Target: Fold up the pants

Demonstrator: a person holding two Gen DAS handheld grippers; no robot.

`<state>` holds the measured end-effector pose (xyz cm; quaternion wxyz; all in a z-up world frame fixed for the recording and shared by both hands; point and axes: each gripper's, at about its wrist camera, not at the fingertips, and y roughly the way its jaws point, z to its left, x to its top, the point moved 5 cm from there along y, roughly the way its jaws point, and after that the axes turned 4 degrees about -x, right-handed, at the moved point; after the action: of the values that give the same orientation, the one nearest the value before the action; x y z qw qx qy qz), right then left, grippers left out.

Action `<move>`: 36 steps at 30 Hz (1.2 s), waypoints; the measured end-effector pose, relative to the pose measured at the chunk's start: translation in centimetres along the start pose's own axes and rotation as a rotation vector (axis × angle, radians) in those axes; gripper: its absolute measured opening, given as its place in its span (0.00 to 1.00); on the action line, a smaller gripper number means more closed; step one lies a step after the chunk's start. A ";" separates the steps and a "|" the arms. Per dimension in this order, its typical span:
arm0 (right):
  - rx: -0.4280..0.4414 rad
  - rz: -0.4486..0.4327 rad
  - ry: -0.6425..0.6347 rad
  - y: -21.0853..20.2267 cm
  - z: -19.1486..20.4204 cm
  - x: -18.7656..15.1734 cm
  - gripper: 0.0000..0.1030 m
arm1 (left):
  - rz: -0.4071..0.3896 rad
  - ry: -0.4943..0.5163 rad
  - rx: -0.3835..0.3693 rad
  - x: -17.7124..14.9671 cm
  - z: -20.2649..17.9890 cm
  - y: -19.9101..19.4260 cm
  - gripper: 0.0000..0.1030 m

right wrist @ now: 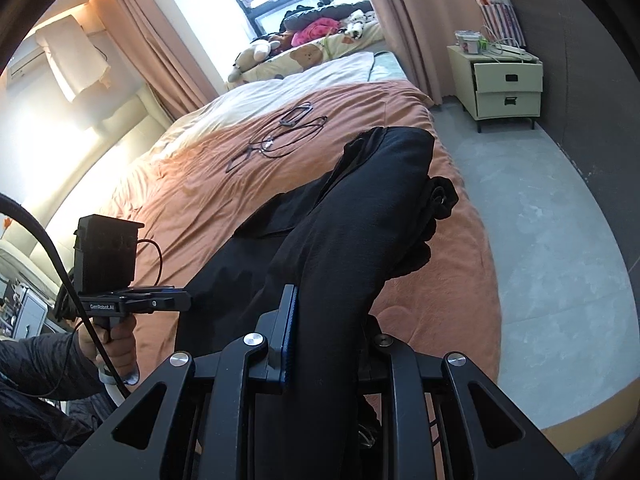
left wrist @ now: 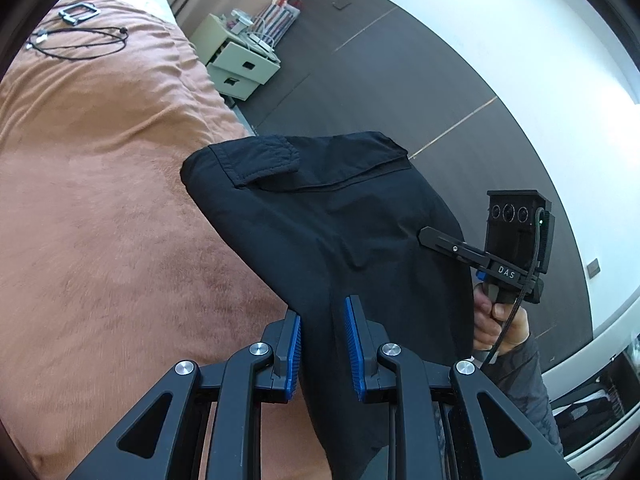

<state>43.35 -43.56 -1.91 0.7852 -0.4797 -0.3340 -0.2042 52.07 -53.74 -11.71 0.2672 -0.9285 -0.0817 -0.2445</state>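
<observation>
Black woven pants with a flapped cargo pocket [left wrist: 320,216] held up off the rust-orange fleecy bedspread [left wrist: 100,200] — lifted, not laid out. Bunched and draped between the two tools, with one end trailing down onto the bedspread near the bed's floor-side edge in the right wrist view [right wrist: 360,208].

Left gripper [left wrist: 322,344]: blue ribbed pads [left wrist: 354,344] standing apart, dark cloth hanging down through the gap and past them. No sign of the pads pressing the fabric, so spread rather than clamped, as far as that view shows. Seen again from the right wrist view [right wrist: 168,300], tip at the edge of the cloth, grip there hard to judge.

Right gripper [right wrist: 328,332]: only one blue pad [right wrist: 290,332] visible, a thick roll of fabric filling the space where the other would be. Probably pinching the pants, but not certain. In the left wrist view its finger tip [left wrist: 428,236] lies against the cloth.

Judging progress: early. No flat, squared fold anywhere — legs not aligned, fabric crumpled and doubled loosely. Still to come, most likely: spreading the pants flat on the bedspread, bringing leg onto leg, then folding lengthwise into a neat stack.

A coiled black cable with a small rectangular frame [right wrist: 280,136] lying further up the bedspread, well apart from the pants. Pale green two-drawer nightstand [right wrist: 504,88] beside the bed.
</observation>
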 end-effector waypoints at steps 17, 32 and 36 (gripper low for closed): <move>-0.305 0.083 0.279 1.0 -6.8 -6.9 0.34 | 0.100 -0.086 0.135 -0.7 7.4 2.2 0.38; -0.283 -0.104 0.321 -3.9 -0.9 -13.5 0.34 | 0.097 -0.175 0.138 4.8 11.8 6.3 0.27; -0.303 -0.086 0.337 -2.5 -1.1 -14.9 0.34 | 0.033 -0.080 0.170 5.5 10.7 5.6 0.17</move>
<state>31.72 -45.70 -11.45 0.7395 -0.5365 -0.1838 -0.3626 62.75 -52.63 -19.40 0.3455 -0.9127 -0.0976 -0.1950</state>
